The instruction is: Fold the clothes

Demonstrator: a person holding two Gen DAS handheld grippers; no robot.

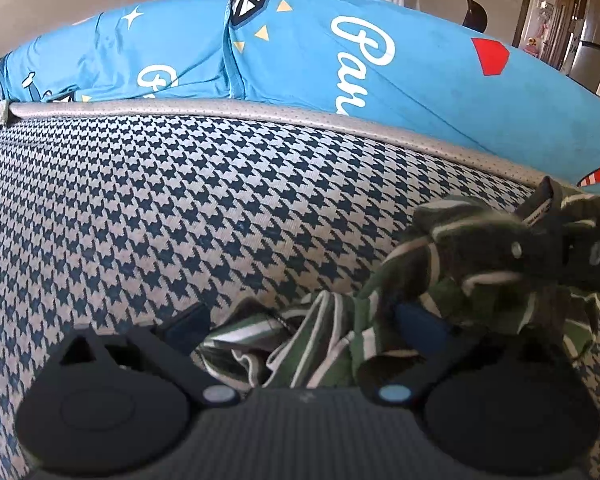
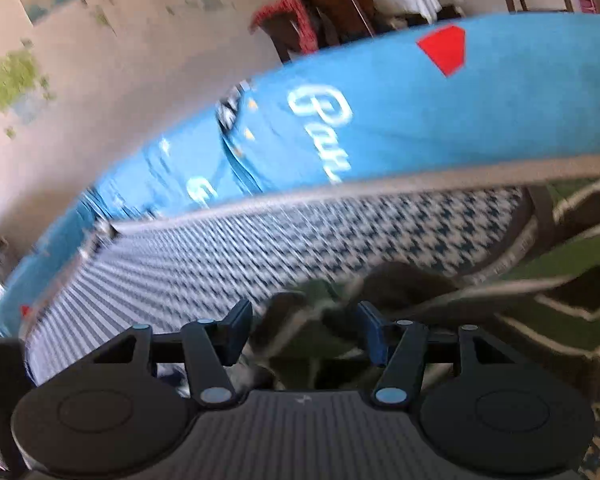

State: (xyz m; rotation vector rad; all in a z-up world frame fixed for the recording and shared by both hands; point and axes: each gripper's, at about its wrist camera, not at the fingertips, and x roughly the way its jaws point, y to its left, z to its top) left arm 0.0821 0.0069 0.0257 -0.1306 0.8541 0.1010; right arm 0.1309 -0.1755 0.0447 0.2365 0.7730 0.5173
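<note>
My left tool [image 1: 300,322] has its fingers far apart, and the green striped garment [image 1: 328,348] lies bunched between them; the left pad [image 1: 188,322] touches no cloth, and the right pad [image 1: 420,322] is half covered by a fold, so I read this tool as open, not gripping. From there the garment goes up toward 2 o'clock. At 3 o'clock in the left wrist view a dark part of my right tool [image 1: 592,256] comes in at the edge, with cloth draped over it.

In the right wrist view the picture is blurred. The right tool [image 2: 306,330] stands with its blue pads apart and a lump of the same garment [image 2: 560,280] between them. The cloth reaches the pad on the right side, but I cannot tell if the pads press on it. The rest of the garment spreads toward 3 o'clock.

Under both tools is the houndstooth mattress surface [image 1: 180,200] with a grey piped edge [image 1: 220,107]. Beyond it, at 12 o'clock, lies a blue printed sheet [image 1: 420,80] with white script and a red shape [image 1: 490,56].
</note>
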